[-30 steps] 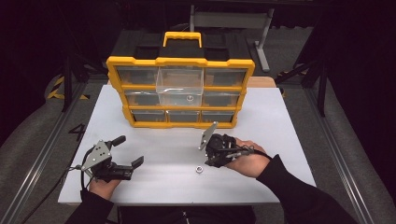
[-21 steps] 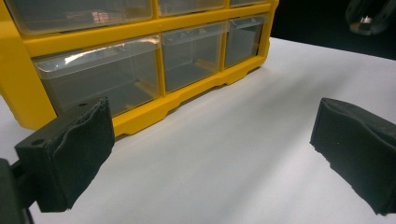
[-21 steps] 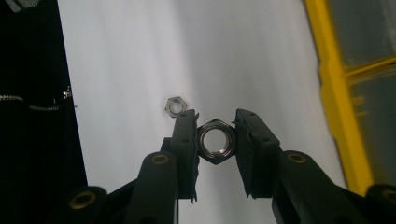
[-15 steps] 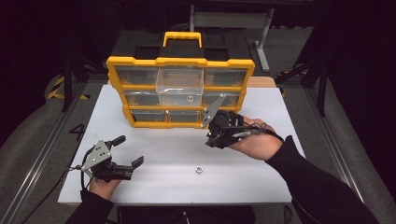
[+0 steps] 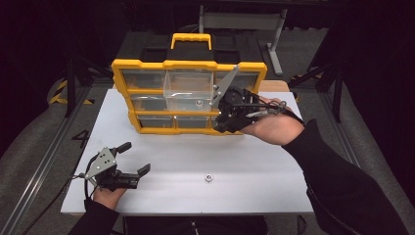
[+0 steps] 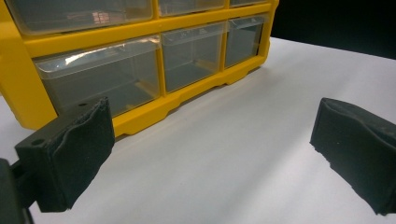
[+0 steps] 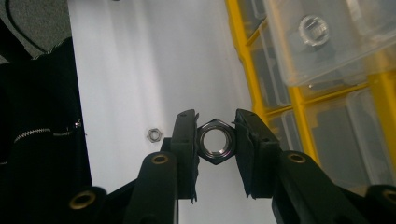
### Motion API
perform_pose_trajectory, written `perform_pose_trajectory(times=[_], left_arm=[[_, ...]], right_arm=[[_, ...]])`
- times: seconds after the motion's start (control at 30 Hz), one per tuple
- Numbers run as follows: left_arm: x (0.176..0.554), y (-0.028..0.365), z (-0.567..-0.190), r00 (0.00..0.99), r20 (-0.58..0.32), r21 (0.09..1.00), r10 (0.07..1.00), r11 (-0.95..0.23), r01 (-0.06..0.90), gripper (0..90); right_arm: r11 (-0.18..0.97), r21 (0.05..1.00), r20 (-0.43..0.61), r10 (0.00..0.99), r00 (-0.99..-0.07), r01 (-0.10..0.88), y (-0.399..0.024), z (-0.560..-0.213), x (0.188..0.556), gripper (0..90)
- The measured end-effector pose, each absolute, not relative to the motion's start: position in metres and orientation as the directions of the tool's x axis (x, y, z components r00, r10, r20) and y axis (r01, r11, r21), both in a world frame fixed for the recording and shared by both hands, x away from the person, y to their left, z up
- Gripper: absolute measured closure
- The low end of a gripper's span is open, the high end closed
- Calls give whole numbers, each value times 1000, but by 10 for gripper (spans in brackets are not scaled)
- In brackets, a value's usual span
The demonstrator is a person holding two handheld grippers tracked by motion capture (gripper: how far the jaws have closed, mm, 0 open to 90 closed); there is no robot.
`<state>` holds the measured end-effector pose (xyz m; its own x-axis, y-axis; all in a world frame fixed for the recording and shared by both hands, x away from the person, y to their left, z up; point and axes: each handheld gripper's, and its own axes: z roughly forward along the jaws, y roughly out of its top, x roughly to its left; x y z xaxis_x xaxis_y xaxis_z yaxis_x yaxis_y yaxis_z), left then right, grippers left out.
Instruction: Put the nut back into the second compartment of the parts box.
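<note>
The right gripper (image 7: 215,140) is clamped on a steel nut (image 7: 215,141), held above the table (image 5: 293,171) just right of the pulled-out clear drawer (image 5: 188,90) of the yellow organizer (image 5: 147,66). A second nut (image 5: 208,177) lies near the front edge. The left gripper (image 5: 134,159), jaws apart and empty, rests at near left.

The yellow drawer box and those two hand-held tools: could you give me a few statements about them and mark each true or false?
1. The right tool grips a metal nut. True.
2. The left tool holds a nut. False: its jaws stand open with nothing between them.
3. A loose nut lies on the white table. True.
4. Every drawer of the yellow drawer box is pushed in. False: one clear drawer is pulled out, with a nut inside.
</note>
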<state>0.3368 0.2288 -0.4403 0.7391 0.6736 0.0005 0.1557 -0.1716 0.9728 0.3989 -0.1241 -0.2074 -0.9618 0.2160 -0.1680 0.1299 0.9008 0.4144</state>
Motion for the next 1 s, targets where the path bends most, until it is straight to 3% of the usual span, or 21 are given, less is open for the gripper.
perform_pose_trajectory(times=[0.63, 1.0], left_arm=[[337, 228, -441, 740, 2, 973, 673, -171, 153, 5], [336, 229, -440, 741, 4, 973, 671, -174, 152, 5]], right_arm=[[869, 475, -195, 255, -947, 136, -111, -147, 422, 696], [853, 500, -202, 280, -938, 147, -94, -138, 445, 696]])
